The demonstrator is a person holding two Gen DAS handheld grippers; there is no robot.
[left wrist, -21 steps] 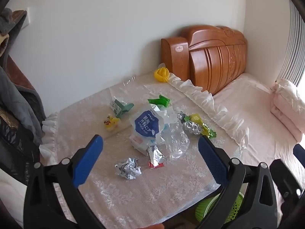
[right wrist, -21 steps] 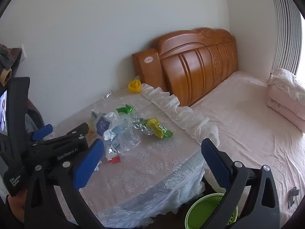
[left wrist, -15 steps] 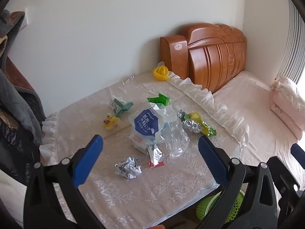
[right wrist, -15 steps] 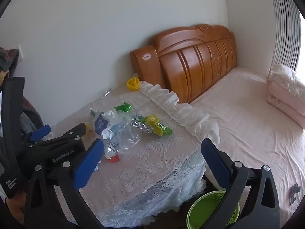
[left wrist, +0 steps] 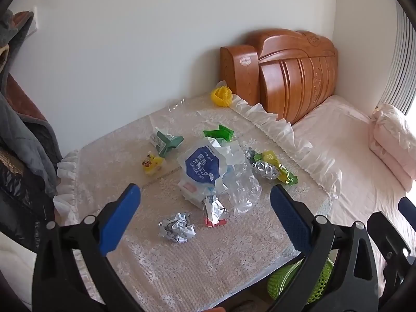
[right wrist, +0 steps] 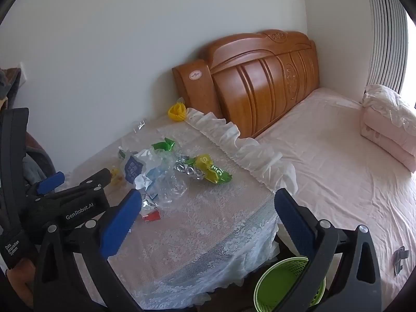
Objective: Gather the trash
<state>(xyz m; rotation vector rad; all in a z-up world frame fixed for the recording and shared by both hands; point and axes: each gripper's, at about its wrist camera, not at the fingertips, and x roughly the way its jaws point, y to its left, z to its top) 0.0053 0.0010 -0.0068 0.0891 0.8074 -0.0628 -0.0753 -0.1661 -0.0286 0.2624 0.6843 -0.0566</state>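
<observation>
Trash lies on a lace-covered table [left wrist: 234,254]: a crumpled foil ball [left wrist: 177,225], a foil wrapper with a red edge [left wrist: 214,209], a blue-and-white mask bag [left wrist: 201,167], clear plastic [left wrist: 243,191], a green-yellow snack wrapper [left wrist: 273,167], and green wrappers [left wrist: 218,132] [left wrist: 167,141]. A green mesh bin [right wrist: 286,286] stands on the floor by the table's near corner. My left gripper [left wrist: 205,205] is open and empty above the table's near edge. My right gripper [right wrist: 205,208] is open and empty, to the right of the left one [right wrist: 65,195].
A yellow toy [left wrist: 152,163] and a yellow ring-shaped object [left wrist: 221,95] sit on the table. A wooden headboard [right wrist: 260,78] and a pink bed [right wrist: 338,169] with folded bedding [right wrist: 390,124] lie to the right. Clothes [left wrist: 20,135] hang at the left.
Both grippers have shifted slightly; the views tilted a little, bringing the table and bin a bit more into frame. Nothing was grasped or moved.
</observation>
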